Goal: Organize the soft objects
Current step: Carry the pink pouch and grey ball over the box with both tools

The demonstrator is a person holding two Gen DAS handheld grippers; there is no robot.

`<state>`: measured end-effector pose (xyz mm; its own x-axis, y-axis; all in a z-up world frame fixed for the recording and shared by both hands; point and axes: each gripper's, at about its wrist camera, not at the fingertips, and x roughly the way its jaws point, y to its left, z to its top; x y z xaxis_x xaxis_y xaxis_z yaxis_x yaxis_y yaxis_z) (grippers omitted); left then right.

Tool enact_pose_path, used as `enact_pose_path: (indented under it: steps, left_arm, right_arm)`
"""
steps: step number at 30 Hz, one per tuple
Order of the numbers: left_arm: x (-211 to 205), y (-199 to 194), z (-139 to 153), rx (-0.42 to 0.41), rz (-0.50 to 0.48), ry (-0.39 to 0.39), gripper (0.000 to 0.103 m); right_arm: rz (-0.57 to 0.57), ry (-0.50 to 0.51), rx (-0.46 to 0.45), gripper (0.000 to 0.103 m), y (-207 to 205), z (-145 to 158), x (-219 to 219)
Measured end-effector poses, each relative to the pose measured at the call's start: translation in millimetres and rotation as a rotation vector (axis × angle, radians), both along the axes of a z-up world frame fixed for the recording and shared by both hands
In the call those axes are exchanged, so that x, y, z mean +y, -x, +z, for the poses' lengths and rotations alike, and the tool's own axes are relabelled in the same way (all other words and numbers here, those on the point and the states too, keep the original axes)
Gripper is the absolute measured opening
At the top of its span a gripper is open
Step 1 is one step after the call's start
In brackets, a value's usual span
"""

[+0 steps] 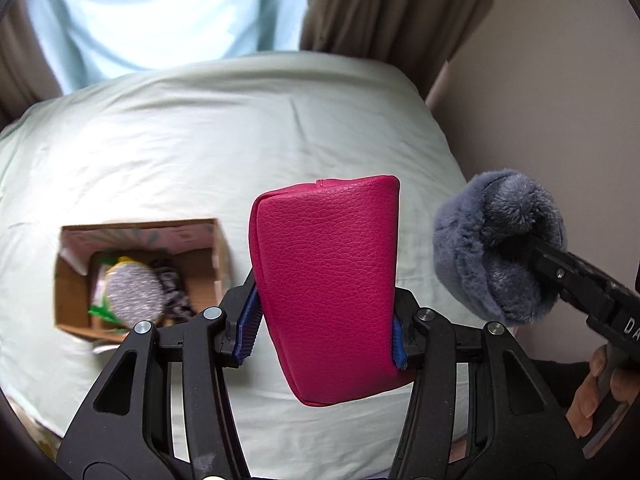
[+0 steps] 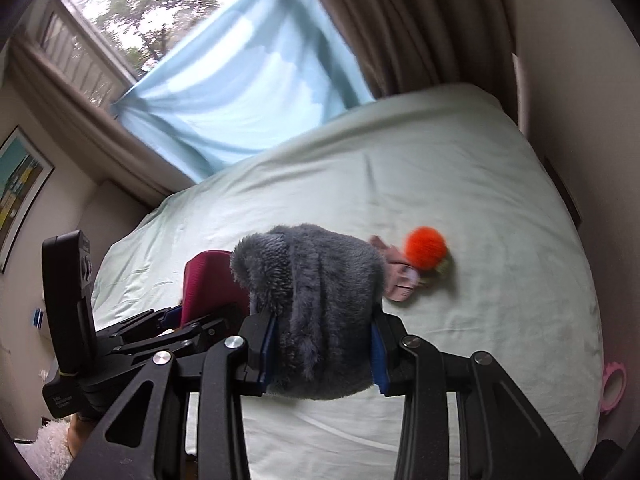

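Observation:
My left gripper (image 1: 324, 330) is shut on a pink leather pouch (image 1: 326, 280) and holds it above the pale green bed (image 1: 200, 140). My right gripper (image 2: 322, 354) is shut on a grey furry plush (image 2: 312, 304), which also shows at the right of the left wrist view (image 1: 500, 244). An open cardboard box (image 1: 140, 276) sits on the bed to the left of the pouch, with a silver sparkly item (image 1: 134, 294) and other soft things inside. In the right wrist view the pouch (image 2: 214, 288) shows to the left, held in the left gripper (image 2: 172, 320).
An orange pompom (image 2: 426, 247) lies on a pink cloth item (image 2: 396, 280) on the bed (image 2: 480, 200) beyond the plush. A blue curtain (image 2: 240, 92) and brown drapes (image 2: 420, 20) hang behind. A pink ring-shaped object (image 2: 614, 386) lies at the bed's right edge.

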<state>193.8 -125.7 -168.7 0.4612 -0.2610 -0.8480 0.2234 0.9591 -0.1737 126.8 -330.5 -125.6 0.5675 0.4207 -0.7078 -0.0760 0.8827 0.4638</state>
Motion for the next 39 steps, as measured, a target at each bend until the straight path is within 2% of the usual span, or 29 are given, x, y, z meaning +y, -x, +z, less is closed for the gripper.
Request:
enact_pose_path:
  steps: [6,11,14,18,24,28,32,39]
  left_arm:
    - [68.3,14.2,28.8,-0.049,0.038,0.013,0.047]
    - [150.7,14.8,33.9,-0.003,0.106,0.047,0.047]
    - [196.2,11.1,26.3,0.018,0.130,0.016,0.047]
    - [251.4,-0.4,5.7,0.062,0.136,-0.008,0.047]
    - [302.4,-24.3,-38.0,0.131,0.112,-0.038,0.047]
    - [318.6,-45.2,-71.6,0.185,0.099,-0.045,0.047]
    - [323.7,-67.8,-104.5,0.240,0.093,-0.057,0.047]
    - [321.0,-96.2,-143.4,0.332,0.087,-0.062,0.047]
  right_arm:
    - [0.022,0.026,-0.033,0.035,2.7,28.0,71.7]
    - [-0.001,0.029,-0.039,0.035,0.2,36.5,128.3]
    - [-0.001,0.034,-0.025,0.035,-6.7,32.4,164.0]
    - [-0.007,0.045,0.012,0.035,-16.6,17.8,208.0]
    - [-0.034,0.075,0.099,0.035,-41.5,-20.9,257.8]
    - [-0.053,0.092,0.179,0.035,-62.0,-51.0,280.5]
    - [-0.072,0.161,0.275,0.035,-88.4,-83.3,295.6]
    - [-0.070,0.237,0.426,0.035,-128.6,-129.9,304.2]
